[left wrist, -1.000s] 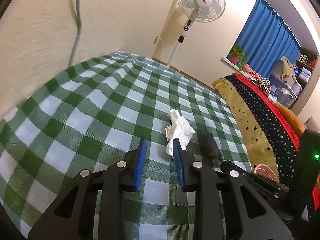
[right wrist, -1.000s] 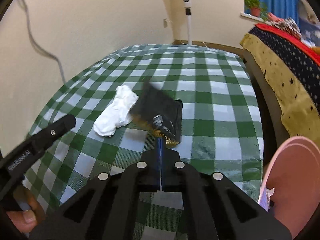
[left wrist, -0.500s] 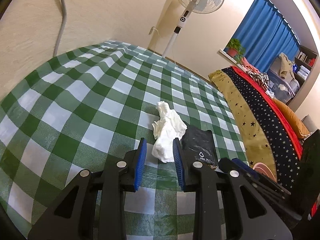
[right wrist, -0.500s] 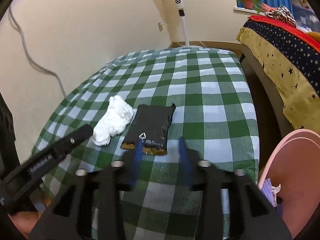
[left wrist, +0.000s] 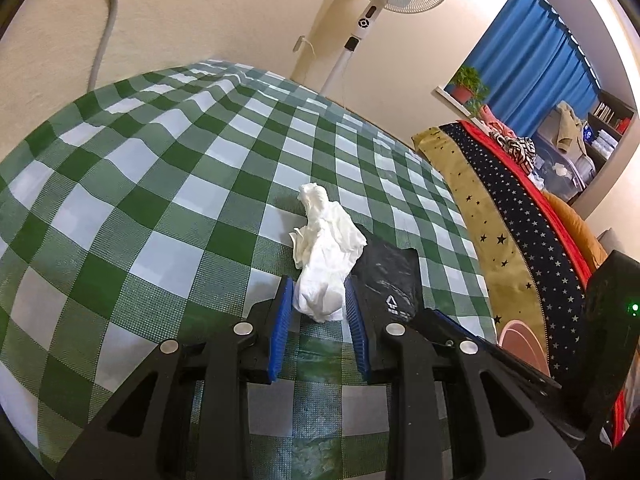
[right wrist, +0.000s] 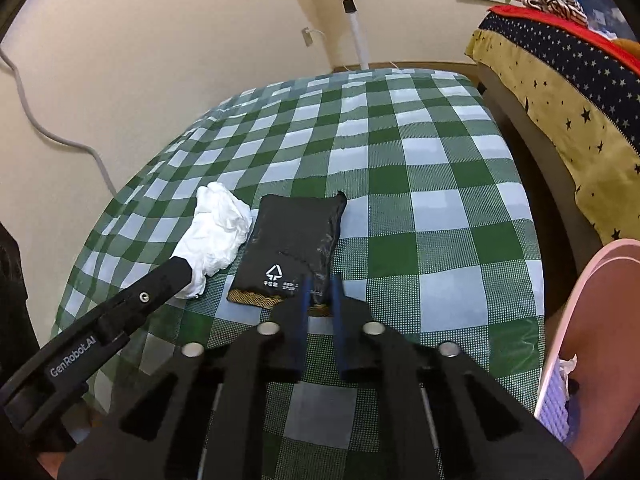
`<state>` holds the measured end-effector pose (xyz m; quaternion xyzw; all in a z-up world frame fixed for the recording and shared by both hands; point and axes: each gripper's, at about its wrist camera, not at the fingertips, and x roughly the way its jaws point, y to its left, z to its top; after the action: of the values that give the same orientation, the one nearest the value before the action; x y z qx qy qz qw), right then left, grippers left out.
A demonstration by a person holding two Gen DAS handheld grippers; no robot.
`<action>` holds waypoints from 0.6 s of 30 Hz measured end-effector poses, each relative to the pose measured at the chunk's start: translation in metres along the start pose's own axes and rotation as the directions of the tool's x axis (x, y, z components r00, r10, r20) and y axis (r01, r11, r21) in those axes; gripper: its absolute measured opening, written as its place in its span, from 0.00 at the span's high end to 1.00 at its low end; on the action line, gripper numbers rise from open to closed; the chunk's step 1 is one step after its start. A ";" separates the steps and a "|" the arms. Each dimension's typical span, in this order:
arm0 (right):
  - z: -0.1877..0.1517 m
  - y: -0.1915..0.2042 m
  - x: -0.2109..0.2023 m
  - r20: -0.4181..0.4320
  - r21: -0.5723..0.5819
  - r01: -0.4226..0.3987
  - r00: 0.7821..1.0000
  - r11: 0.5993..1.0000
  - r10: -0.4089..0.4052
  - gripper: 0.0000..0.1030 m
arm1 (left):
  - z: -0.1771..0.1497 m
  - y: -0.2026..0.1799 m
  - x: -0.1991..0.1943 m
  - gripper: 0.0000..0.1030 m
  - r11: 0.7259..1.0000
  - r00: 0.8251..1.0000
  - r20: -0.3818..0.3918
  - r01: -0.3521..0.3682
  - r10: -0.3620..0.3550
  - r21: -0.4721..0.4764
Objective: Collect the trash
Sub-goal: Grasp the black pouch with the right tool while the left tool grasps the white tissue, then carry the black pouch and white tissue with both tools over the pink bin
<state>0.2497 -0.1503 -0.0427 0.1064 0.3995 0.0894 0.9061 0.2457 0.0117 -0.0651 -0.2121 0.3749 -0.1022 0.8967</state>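
Grippers tilted down | left gripper (left wrist: 319,300) – part-open astride tissue (left wrist: 326,248) | right gripper (right wrist: 321,296) – jaws just closed, pinching black packet (right wrist: 292,236) edge

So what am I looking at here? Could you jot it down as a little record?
Surface: green-and-white checked cloth
Trash on it: crumpled white tissue and black packet, side by side
Left: left gripper, jaws open on either side of the tissue's near end
Right: right gripper, jaws have just been closing, with the packet's near edge between them
Bin: pink container off the table's right side, some trash inside
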 end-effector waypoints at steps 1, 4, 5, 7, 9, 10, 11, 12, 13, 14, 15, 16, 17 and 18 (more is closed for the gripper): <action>0.000 0.001 -0.001 0.006 -0.005 0.001 1.000 1.000 -0.001 0.98 | 0.000 0.000 0.000 0.74 1.000 1.000 -0.002 0.002 -0.002 0.000; 0.001 0.001 -0.009 0.032 -0.015 0.006 0.999 1.000 -0.006 0.99 | -0.001 -0.001 -0.001 0.89 1.000 1.000 0.000 0.011 -0.011 0.009; 0.001 0.001 -0.011 0.040 -0.015 0.008 0.999 1.000 -0.008 0.99 | -0.002 -0.002 -0.003 0.90 1.000 1.000 0.004 0.007 -0.007 0.015; 0.004 0.000 -0.019 0.064 -0.012 0.011 0.998 1.000 -0.011 0.99 | -0.002 -0.002 -0.008 0.92 1.000 1.000 0.016 0.000 0.000 0.021; 0.006 0.001 -0.028 0.086 -0.017 0.016 0.996 1.000 -0.015 1.00 | -0.001 -0.004 -0.012 0.93 1.000 1.000 0.024 -0.001 0.001 0.024; 0.007 0.001 -0.031 0.092 -0.022 0.019 0.996 1.000 -0.017 1.00 | 0.000 -0.004 -0.014 0.93 1.000 1.000 0.028 -0.003 0.002 0.028; 0.007 0.002 -0.036 0.103 -0.033 0.024 0.994 0.999 -0.020 1.00 | 0.000 -0.006 -0.018 0.93 0.999 0.999 0.035 -0.005 0.004 0.035; 0.008 0.003 -0.040 0.111 -0.039 0.026 0.994 0.999 -0.021 1.00 | 0.000 -0.008 -0.021 0.93 0.999 0.999 0.040 -0.007 0.005 0.042; 0.008 0.004 -0.043 0.116 -0.041 0.026 0.993 0.999 -0.021 1.00 | 0.001 -0.009 -0.024 0.93 0.999 0.999 0.045 -0.008 0.006 0.047; 0.008 0.004 -0.047 0.122 -0.041 0.023 0.992 0.999 -0.018 1.00 | 0.001 -0.010 -0.027 0.93 0.999 0.999 0.049 -0.010 0.007 0.053; 0.008 0.005 -0.051 0.127 -0.041 0.022 0.992 0.999 -0.016 1.00 | 0.001 -0.013 -0.031 0.93 0.998 0.998 0.054 -0.014 0.011 0.063; 0.008 0.005 -0.055 0.132 -0.043 0.022 0.991 0.999 -0.016 1.00 | 0.001 -0.014 -0.034 0.93 0.998 0.998 0.058 -0.016 0.012 0.069; 0.007 0.005 -0.058 0.137 -0.045 0.023 0.990 0.999 -0.017 1.00 | 0.001 -0.014 -0.037 0.93 0.997 0.998 0.061 -0.018 0.013 0.074; 0.007 0.006 -0.063 0.144 -0.050 0.026 0.989 0.998 -0.019 1.00 | 0.000 -0.016 -0.040 0.93 0.996 0.998 0.065 -0.020 0.015 0.082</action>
<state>0.2126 -0.1607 0.0079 0.0844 0.3320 0.0816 0.9360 0.2177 0.0112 -0.0322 -0.1749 0.3433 -0.1029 0.9170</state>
